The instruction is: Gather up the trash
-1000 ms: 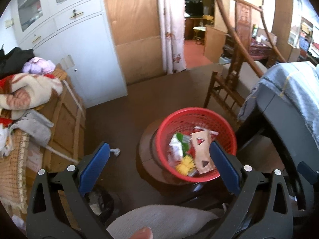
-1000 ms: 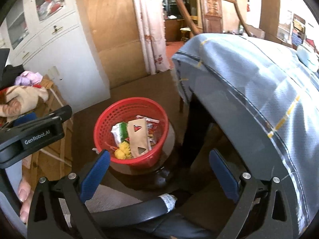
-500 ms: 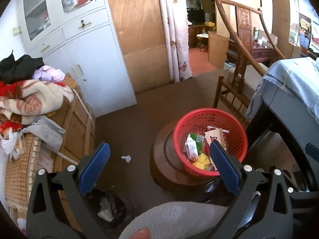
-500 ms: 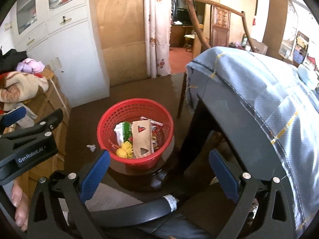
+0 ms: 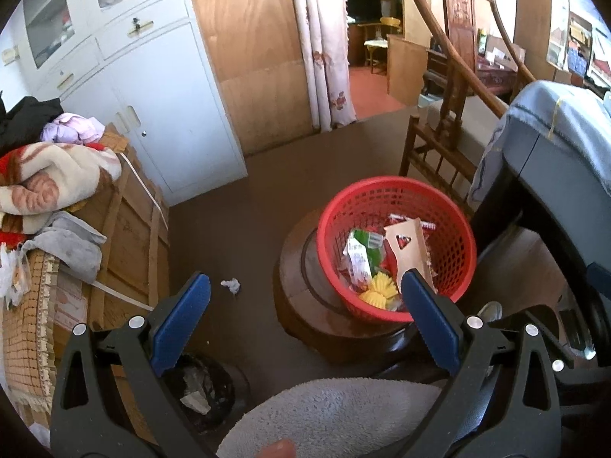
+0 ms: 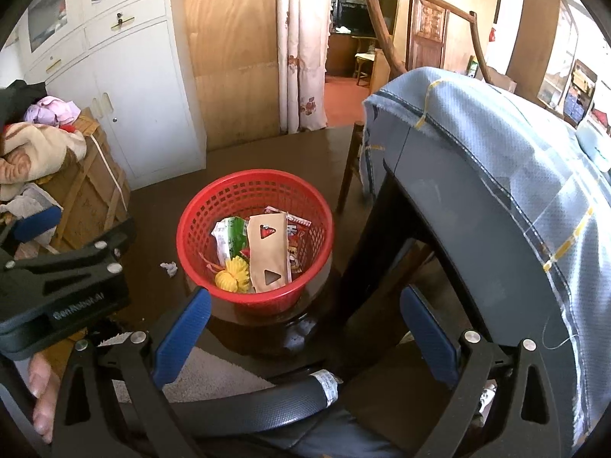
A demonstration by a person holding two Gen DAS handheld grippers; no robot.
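A red mesh basket [image 5: 397, 198] [image 6: 252, 191] stands on a round dark wooden stool [image 5: 301, 305]. It holds wrappers, a tan card sleeve [image 6: 267, 252] and a yellow ruffled thing [image 6: 233, 275]. A crumpled white paper scrap [image 5: 231, 285] [image 6: 169, 268] lies on the brown floor left of the stool. My left gripper [image 5: 303, 301] is open and empty, held high above the floor. My right gripper [image 6: 303, 313] is open and empty above the stool's near edge. The left gripper's body shows at the left of the right wrist view [image 6: 61, 278].
A dark bin [image 5: 202, 389] with paper in it sits at the floor near left. A wooden crate [image 5: 126, 236] piled with blankets stands left. A table under a blue-grey cloth [image 6: 496, 175] fills the right. A wooden chair [image 5: 431, 152] stands behind the basket. White cabinets [image 5: 152, 87] line the back wall.
Both grippers have pulled back and risen, so the basket looks smaller and the floor scrap and dark bin have come into view. Both stay open.
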